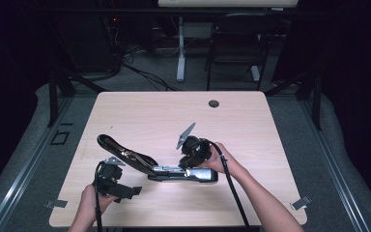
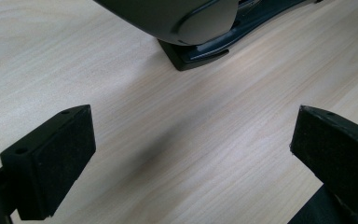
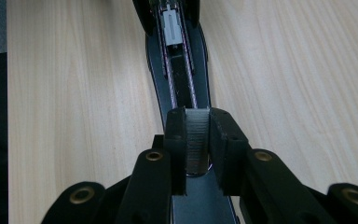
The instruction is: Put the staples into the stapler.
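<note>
The stapler [image 1: 174,171] was black with a shiny silver track. The staples [image 3: 196,140] between the right tongs [image 3: 198,142] were grey. The table [image 1: 145,116] was light wood.

1. No word, brand, number or sign can be read anywhere from where I stand.
2. The stapler [image 1: 174,171] lying opened on the surface [image 1: 140,111] is plain black and metal; if its body carries a maker's mark, it is too small and dark to make out in the high view.
3. In the right gripper view the strip of staples [image 3: 197,137] and the stapler's open channel show bare metal, no stamping I can read.
4. In the left gripper view the stapler's dark end [image 2: 186,23] is smooth and unmarked as far as can be seen.
5. The surface itself is bare wood grain, with no label or sticker.
</note>
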